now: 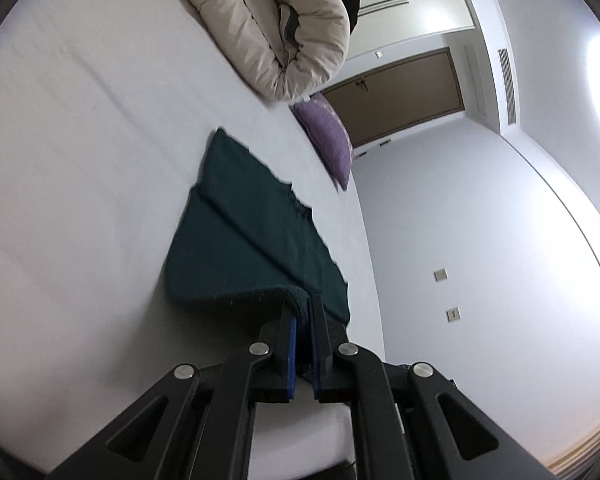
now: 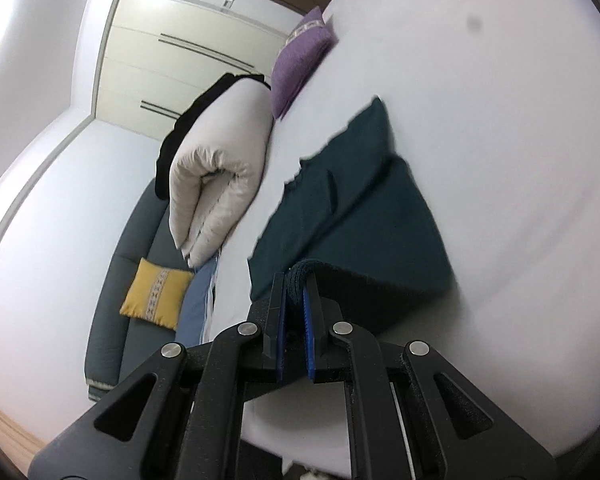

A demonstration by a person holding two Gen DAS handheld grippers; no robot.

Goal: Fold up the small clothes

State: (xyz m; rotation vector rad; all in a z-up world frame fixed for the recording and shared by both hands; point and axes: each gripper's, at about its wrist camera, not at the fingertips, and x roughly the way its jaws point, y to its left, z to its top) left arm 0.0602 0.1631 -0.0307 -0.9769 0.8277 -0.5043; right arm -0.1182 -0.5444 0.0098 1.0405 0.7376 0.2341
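Note:
A dark teal garment (image 1: 252, 232) lies on the white bed sheet (image 1: 80, 160), its near edge lifted off the sheet. My left gripper (image 1: 303, 308) is shut on one near corner of the garment, the thick hem pinched between the blue pads (image 1: 293, 352). In the right wrist view my right gripper (image 2: 296, 284) is shut on the other near corner of the same garment (image 2: 360, 208), with the hem between its blue pads (image 2: 309, 332). The far part of the garment rests flat with a crease across it.
A rolled beige duvet (image 1: 268, 28) lies at the far side of the bed, also in the right wrist view (image 2: 220, 160). A purple cushion (image 1: 328, 140) sits near the bed edge. A grey sofa (image 2: 140, 240) with a yellow cushion (image 2: 156, 298) stands beyond. A wardrobe and a door are behind.

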